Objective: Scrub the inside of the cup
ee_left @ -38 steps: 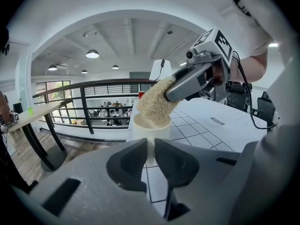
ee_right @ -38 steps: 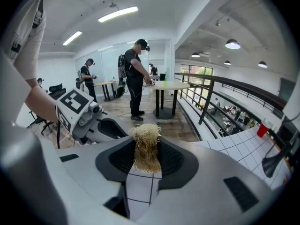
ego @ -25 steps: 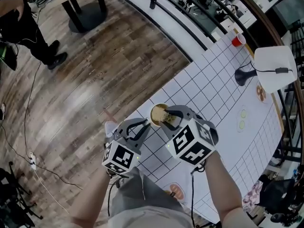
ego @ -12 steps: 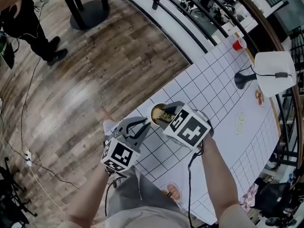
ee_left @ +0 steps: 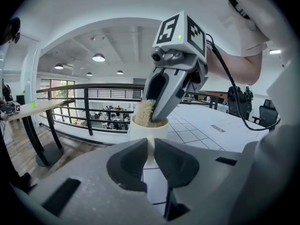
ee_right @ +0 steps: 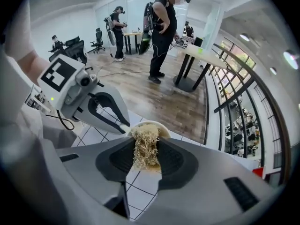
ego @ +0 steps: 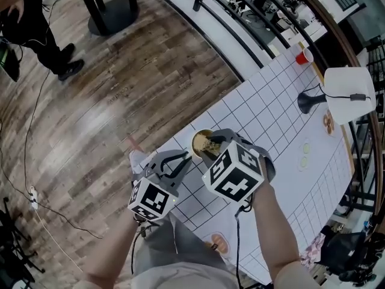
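A small white cup (ego: 200,141) stands at the near-left corner of the gridded table (ego: 283,131). My left gripper (ego: 185,156) reaches it from the left and is shut on its side; in the left gripper view the cup (ee_left: 148,131) sits just past the jaws, with a white strip pinched between them. My right gripper (ego: 212,147) comes down from above, shut on a tan fibrous scrubber (ee_right: 144,146) whose end is inside the cup (ee_right: 157,127). From the left gripper view the scrubber (ee_left: 143,112) shows above the rim under the right gripper (ee_left: 157,112).
The table's edge runs right beside the cup, with wood floor below. Farther back stand a red cup (ego: 305,55) and a black-footed lamp with a white shade (ego: 349,86). A railing borders the floor, and people (ee_right: 164,27) stand there.
The right gripper has tilted and turned over the cup with the scrubber still inside it. The left gripper and the cup have stayed almost in place.
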`<state>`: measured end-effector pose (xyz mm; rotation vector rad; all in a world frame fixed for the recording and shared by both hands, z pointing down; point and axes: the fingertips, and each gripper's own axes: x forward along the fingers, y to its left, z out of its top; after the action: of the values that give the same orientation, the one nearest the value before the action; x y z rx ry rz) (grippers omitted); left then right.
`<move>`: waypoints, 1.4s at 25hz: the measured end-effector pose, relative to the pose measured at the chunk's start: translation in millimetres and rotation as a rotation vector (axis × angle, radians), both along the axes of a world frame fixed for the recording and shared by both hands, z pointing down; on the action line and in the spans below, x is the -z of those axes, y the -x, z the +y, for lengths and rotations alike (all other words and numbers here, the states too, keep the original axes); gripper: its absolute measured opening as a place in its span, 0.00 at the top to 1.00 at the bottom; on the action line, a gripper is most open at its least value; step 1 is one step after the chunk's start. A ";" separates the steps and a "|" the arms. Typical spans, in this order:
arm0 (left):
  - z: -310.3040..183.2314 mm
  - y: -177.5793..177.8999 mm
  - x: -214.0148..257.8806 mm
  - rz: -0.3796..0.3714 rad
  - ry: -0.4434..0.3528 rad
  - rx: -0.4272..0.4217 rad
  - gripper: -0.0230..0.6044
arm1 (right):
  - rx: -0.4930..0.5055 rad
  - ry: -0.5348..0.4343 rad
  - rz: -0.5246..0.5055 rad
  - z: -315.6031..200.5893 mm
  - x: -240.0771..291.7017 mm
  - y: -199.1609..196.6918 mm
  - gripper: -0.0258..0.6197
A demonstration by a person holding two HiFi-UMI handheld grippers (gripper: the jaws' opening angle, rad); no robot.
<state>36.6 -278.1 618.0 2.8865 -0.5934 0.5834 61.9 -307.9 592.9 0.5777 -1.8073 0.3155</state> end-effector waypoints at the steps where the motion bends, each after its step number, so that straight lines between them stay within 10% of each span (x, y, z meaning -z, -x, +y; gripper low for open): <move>1: 0.1 -0.1 0.0 0.004 0.001 0.000 0.87 | -0.004 0.007 0.008 0.0 -8.3 0.2 0.77; 12: -3.5 -1.5 0.5 -0.015 -0.002 0.005 0.87 | -0.156 0.033 -0.199 7.7 16.1 -3.0 0.78; 21: -3.5 0.5 -0.1 0.009 0.008 0.014 0.87 | 0.011 -0.129 0.060 1.8 1.0 -0.9 0.77; 35: -5.7 -1.5 -3.3 -0.014 0.019 0.038 0.87 | -0.030 0.115 -0.049 -3.7 -30.0 2.5 0.79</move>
<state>38.1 -283.8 621.3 2.8491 -0.6397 0.6011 59.4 -311.6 622.8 0.5205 -1.8156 0.4538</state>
